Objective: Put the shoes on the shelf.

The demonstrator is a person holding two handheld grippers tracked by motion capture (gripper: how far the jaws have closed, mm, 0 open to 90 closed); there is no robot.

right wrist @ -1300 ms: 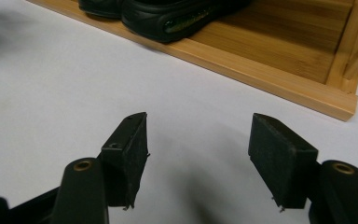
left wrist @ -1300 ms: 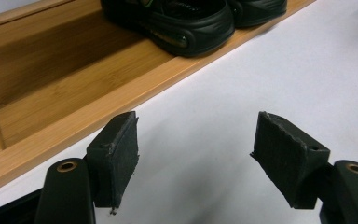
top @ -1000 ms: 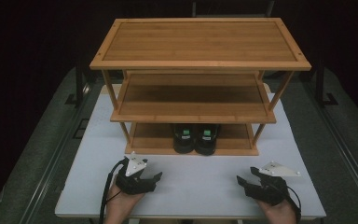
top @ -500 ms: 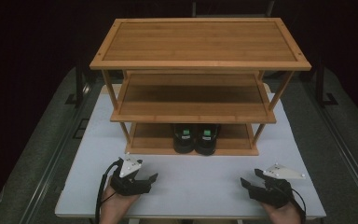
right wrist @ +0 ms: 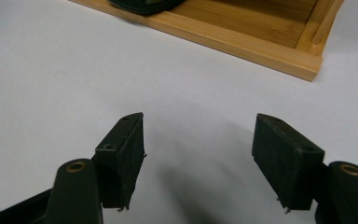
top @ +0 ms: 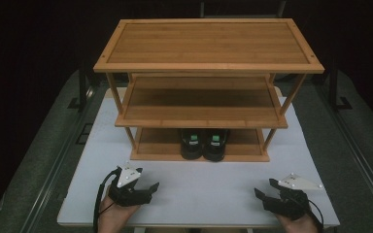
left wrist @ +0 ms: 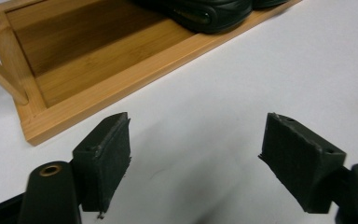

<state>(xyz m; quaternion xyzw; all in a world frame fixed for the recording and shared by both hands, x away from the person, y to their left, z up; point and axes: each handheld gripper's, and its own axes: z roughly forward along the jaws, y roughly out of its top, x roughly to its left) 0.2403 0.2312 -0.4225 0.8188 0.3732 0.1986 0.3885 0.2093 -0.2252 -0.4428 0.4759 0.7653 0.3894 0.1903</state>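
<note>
A three-tier bamboo shoe rack stands at the back of the white table. A pair of black shoes with green tongue labels sits on its bottom shelf, toes toward me. My left gripper rests low near the table's front left, open and holding nothing. At the front right my right gripper is likewise open. In the left gripper view the left gripper faces the rack's bottom shelf and a shoe toe. The right gripper faces the shelf's other end.
The rack's top and middle shelves are bare. Dark floor and metal rails flank the table on both sides. White tabletop lies between the grippers and the rack's front edge.
Both grippers have drawn back toward the table's front edge, the right one also lower. Their jaws stay open.
</note>
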